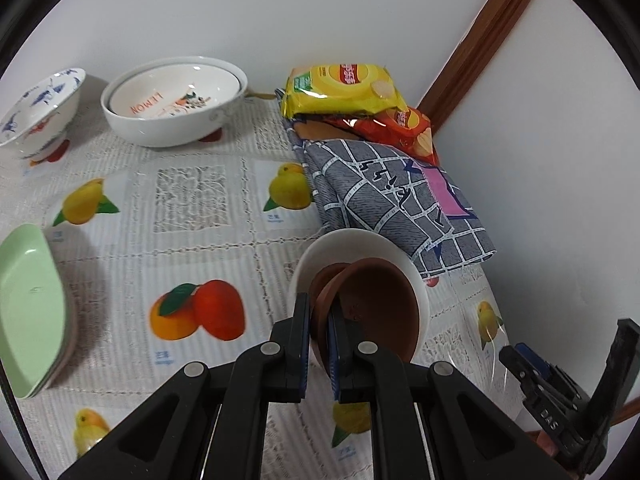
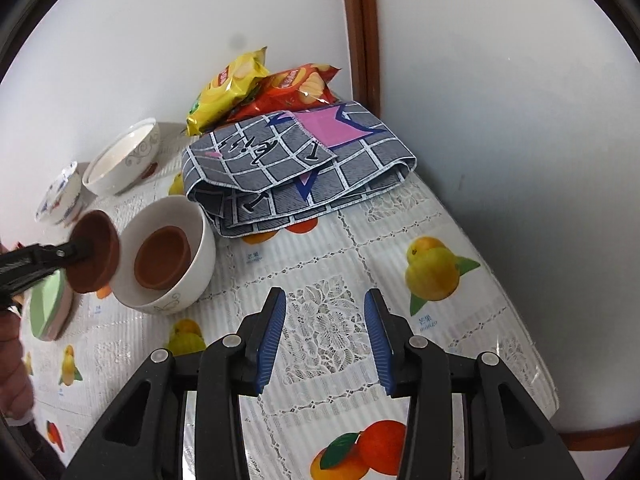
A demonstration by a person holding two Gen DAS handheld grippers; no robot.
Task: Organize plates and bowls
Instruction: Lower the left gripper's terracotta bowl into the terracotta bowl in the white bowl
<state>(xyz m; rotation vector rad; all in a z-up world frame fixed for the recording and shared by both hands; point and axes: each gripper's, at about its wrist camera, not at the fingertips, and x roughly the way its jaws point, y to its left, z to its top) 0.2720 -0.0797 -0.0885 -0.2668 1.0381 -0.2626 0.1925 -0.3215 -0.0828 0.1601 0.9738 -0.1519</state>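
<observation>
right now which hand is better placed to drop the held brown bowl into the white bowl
Left. The left gripper already pinches the brown bowl by its rim, tilted right beside the white bowl. The right gripper is open, holding nothing, over bare tablecloth.

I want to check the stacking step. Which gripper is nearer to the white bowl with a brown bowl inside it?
Left. The left gripper, shut on a second brown bowl, is right beside the white bowl. The right gripper hovers open above the tablecloth, apart from it.
</observation>
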